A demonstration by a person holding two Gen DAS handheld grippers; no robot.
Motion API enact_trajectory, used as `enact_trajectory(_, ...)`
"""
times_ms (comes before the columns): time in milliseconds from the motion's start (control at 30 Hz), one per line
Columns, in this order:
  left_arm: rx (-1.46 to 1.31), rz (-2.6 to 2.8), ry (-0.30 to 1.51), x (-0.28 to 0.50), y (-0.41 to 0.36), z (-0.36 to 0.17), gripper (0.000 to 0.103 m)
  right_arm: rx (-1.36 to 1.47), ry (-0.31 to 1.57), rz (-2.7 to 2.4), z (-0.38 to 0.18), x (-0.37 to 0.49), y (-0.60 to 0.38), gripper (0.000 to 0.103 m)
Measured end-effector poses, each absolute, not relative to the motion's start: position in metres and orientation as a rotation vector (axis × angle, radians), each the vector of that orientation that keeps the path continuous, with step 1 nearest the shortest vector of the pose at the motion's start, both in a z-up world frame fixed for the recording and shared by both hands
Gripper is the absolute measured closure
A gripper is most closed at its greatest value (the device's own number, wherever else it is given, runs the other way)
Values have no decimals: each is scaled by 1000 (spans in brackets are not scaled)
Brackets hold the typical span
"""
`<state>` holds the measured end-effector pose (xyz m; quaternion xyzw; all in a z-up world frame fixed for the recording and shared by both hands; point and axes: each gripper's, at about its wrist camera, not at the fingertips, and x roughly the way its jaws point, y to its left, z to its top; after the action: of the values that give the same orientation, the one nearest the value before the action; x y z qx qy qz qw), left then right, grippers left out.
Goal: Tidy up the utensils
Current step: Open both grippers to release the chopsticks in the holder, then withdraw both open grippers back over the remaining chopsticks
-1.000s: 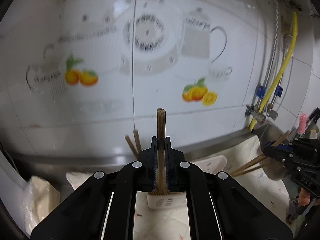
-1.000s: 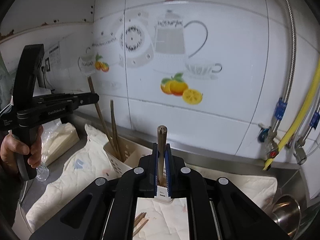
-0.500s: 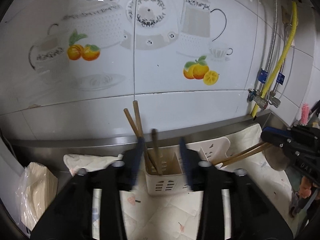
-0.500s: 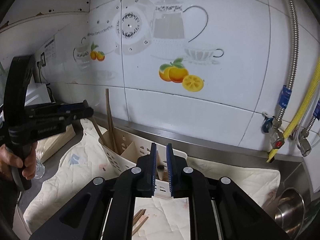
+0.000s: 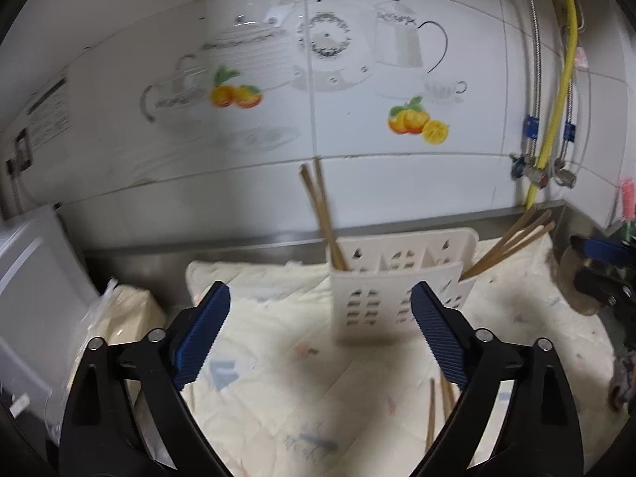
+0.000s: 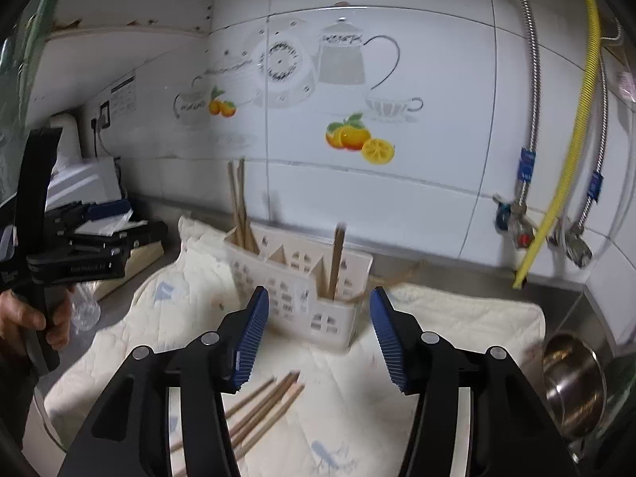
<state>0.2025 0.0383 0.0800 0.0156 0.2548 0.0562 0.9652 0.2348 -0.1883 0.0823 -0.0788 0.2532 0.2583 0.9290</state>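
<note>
**Both jaws spread, loose chopsticks wait in front**

We begin near. The right gripper (image 6: 318, 334) has its jaws spread wide and holds nothing. Just below and a little left of its jaws, the loose chopsticks (image 6: 262, 405) lie flat on the quilted cloth (image 6: 457, 318) that covers the surface. Their long axis runs from near left to far right, so it is slanted to the line of the jaws. We judge that the next pick needs the gripper to go down and turn a little, so that the jaws close across the sticks and not along them.

The left gripper (image 5: 318, 334) also has its jaws spread and empty. In its view only a few loose sticks show, near its right finger, and they are partly hidden. The right gripper seems nearer to the main bundle.

Farther, the white holder (image 6: 302, 298) stands on the cloth, near the tiled wall (image 6: 397, 206). Chopsticks already stand in its left and right compartments.

The left view shows sticks leaning out at the far right side of the holder; the right view shows this blurred. Only the right view shows the metal bowl (image 6: 572, 389) at right and the hand (image 6: 35, 318) that holds the left gripper.
</note>
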Motion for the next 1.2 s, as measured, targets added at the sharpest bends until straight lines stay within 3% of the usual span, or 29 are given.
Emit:
enact_trajectory(233, 44, 273, 506, 173, 36, 61, 5, -161, 573, 516, 41, 195, -192, 37)
enact_trajectory(700, 167, 514, 513, 148, 21, 20, 5, -147, 698, 520, -24, 141, -179, 37)
enact_trajectory(1200, 196, 599, 478, 131, 27, 9, 5, -122, 781, 525, -48, 119, -163, 38)
